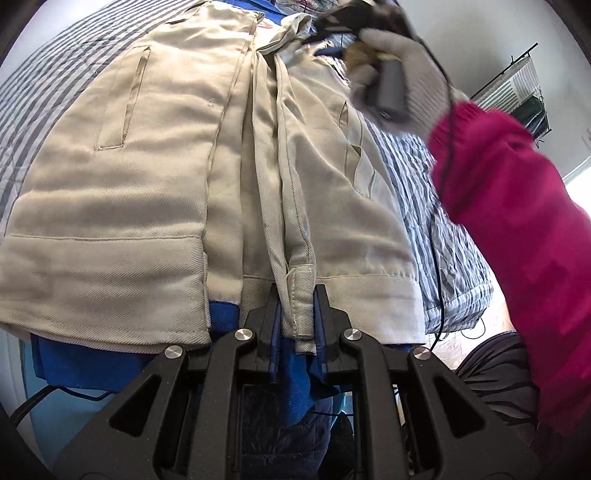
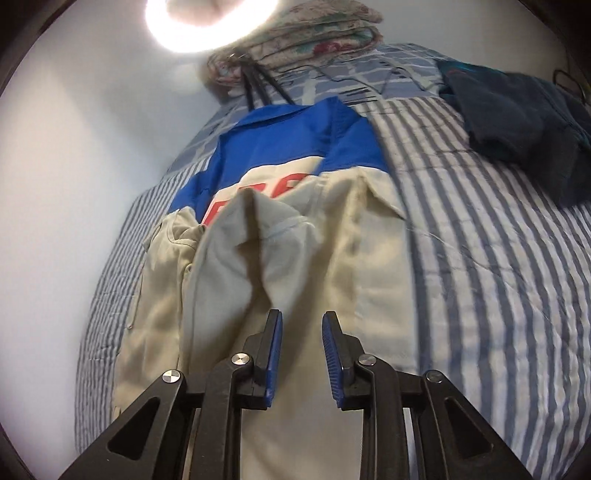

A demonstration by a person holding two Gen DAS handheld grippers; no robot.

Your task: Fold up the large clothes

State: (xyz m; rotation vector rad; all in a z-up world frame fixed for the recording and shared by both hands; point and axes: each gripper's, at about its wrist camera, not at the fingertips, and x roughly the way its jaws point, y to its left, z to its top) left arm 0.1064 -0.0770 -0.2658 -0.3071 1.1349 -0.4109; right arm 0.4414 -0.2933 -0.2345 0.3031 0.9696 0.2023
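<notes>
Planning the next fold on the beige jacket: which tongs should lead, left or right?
Probably left. The left tongs are clamped on the beige jacket at its hem edge, ready to lift. The right tongs stand open above the cloth, gripping nothing.

1. Both views are bright, with soft, even light and only weak shadows in the folds of the jacket (image 1: 122,192).
2. In the right wrist view a lamp (image 2: 210,22) at the top edge burns out to white glare.
3. The gloved hand (image 1: 402,74) and sleeve (image 1: 517,206) are blurred.
4. Fisheye distortion bends the bedcover (image 2: 498,258) stripes, and the corners are black.
</notes>
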